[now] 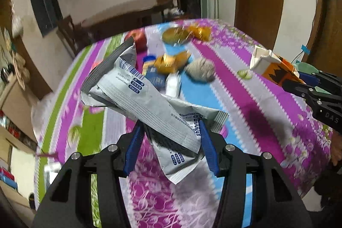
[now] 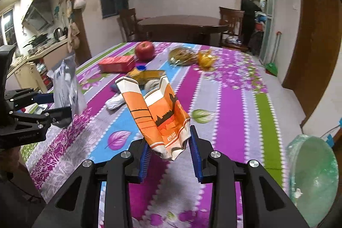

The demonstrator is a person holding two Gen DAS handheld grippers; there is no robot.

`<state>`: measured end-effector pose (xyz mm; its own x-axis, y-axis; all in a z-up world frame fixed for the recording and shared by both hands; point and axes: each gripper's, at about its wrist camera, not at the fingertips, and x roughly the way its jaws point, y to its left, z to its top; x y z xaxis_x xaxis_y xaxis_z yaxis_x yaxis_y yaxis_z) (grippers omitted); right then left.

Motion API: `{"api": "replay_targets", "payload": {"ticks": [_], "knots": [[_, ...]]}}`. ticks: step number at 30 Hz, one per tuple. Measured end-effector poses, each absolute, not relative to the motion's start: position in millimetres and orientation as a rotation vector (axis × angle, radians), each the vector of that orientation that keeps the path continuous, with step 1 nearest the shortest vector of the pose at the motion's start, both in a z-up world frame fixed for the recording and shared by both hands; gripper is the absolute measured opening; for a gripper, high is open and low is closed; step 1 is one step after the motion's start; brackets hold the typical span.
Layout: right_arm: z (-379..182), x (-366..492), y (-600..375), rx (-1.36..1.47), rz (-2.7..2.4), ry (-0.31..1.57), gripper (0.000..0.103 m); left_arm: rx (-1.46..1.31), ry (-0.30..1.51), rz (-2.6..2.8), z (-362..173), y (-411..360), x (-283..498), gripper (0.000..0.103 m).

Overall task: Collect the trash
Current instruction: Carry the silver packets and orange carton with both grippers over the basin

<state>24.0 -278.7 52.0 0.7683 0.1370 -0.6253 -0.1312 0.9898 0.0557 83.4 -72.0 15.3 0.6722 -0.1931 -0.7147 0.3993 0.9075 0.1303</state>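
Note:
My left gripper (image 1: 170,124) is shut on a crumpled silver wrapper with blue print (image 1: 136,95), held up above the striped tablecloth (image 1: 245,87). In the right wrist view, that wrapper (image 2: 64,80) stands upright in the left gripper (image 2: 59,104) at the left edge. My right gripper (image 2: 168,138) is shut on the bottom end of a crushed orange and white carton (image 2: 158,112), also lifted off the cloth. From the left wrist view, the carton (image 1: 271,65) and the right gripper (image 1: 299,80) are at the far right.
On the cloth (image 2: 230,110) further back lie a red apple (image 2: 144,50), a red box (image 2: 117,63), gold wrappers (image 2: 205,58), a yellow box (image 2: 147,75) and a white wad (image 2: 115,103). A green translucent bin (image 2: 312,174) stands off the table at right. A person (image 2: 249,14) is in the far doorway.

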Motion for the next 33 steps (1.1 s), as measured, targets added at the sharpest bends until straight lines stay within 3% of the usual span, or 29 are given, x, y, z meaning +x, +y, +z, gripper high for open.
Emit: {"api": "replay_targets", "payload": {"ticks": [18,33], "knots": [[117.2,-61.6,-403.8,0.085,-0.201,0.631,0.035,0.407,0.601,-0.519,58.8,-180.1,60.3,0.05],[144.2,-134.0,-497.0,0.158,-0.429,0.642,0.035,0.513,0.528,-0.674,65.4,-289.5,43.0,0.05]]}}
